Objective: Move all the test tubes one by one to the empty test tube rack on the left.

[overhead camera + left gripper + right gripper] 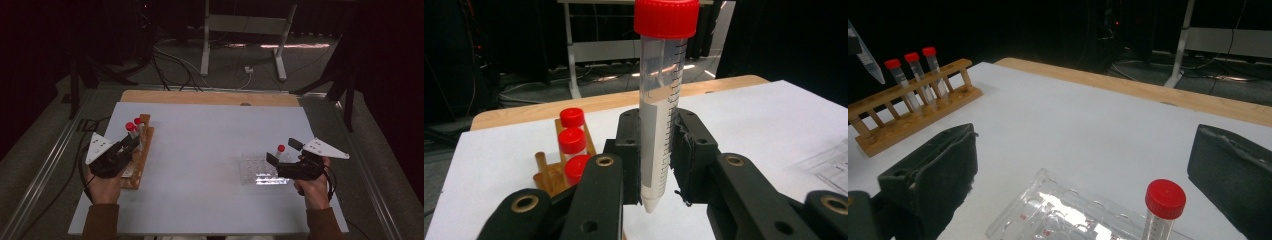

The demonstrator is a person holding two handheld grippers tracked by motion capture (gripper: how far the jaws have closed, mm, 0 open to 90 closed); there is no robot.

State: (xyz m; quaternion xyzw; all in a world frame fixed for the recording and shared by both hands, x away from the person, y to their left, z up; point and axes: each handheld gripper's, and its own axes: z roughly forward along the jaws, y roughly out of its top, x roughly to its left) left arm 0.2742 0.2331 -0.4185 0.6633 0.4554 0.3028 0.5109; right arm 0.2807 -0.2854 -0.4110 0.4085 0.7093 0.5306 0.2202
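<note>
1. We saw the left gripper point(656, 165) with its black jaws clamped on a clear plastic conical tube with a red screw cap point(661, 107), held upright, the pads pressing its lower half and the pointed tip showing just below them.
2. In the high view the left gripper point(131, 142) sat at the left side of the white table surface point(210, 140), just over the wooden tube rack point(140, 157) lying along that side.
3. In the left gripper view we counted three more red-capped tubes point(572, 141) standing in the rack point(549, 175), behind and to the left of the held tube.
4. The right gripper point(284, 152) was on the right side of the table, well apart from the left one, its jaws standing wide apart with nothing pressed between them.
5. A second red-capped tube point(1164, 207) stood upright between those open pads, touching neither.
6. That tube stood at the right edge of a clear plastic well plate point(1058, 215), which lay flat on the table near the right gripper.
</note>
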